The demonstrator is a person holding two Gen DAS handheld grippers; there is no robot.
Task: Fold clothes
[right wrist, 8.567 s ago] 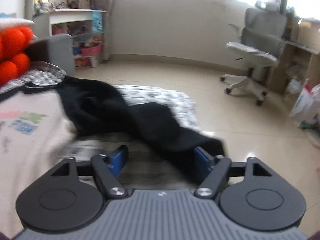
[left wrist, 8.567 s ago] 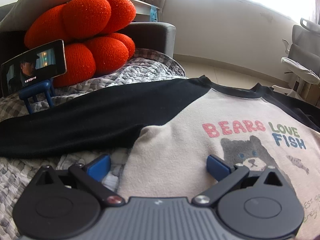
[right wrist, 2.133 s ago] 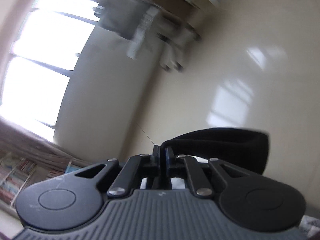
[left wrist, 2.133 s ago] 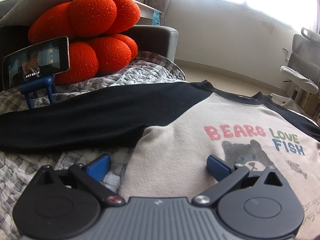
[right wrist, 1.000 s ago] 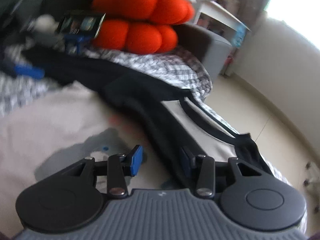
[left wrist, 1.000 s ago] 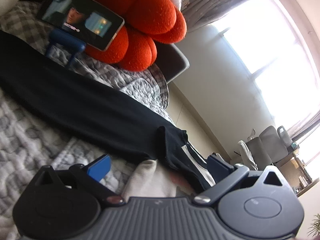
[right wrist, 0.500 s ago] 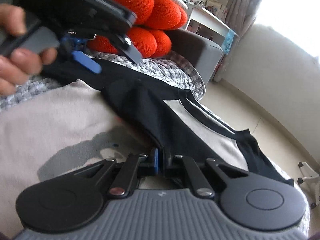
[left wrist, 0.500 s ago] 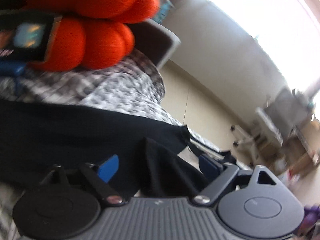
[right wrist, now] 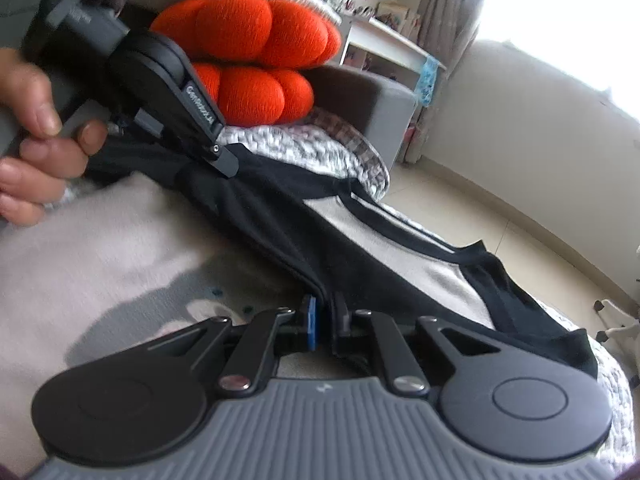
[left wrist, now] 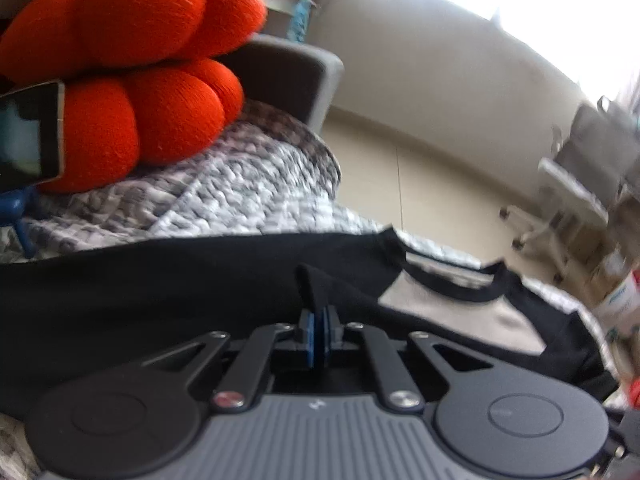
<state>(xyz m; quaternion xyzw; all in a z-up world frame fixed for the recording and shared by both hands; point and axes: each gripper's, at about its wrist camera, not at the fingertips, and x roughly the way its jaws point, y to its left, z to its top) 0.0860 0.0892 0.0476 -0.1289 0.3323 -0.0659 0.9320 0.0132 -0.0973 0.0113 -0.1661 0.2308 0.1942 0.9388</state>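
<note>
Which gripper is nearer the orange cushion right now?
Left. The left gripper pinches the black sleeve just below the orange cushion; the right gripper grips it further down.

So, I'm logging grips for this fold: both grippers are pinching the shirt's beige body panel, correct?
Not the beige panel. In the right wrist view, the left gripper and the right gripper are both clamped on the black sleeve folded over the beige body panel; the right gripper's jaws are easing open slightly.
</note>
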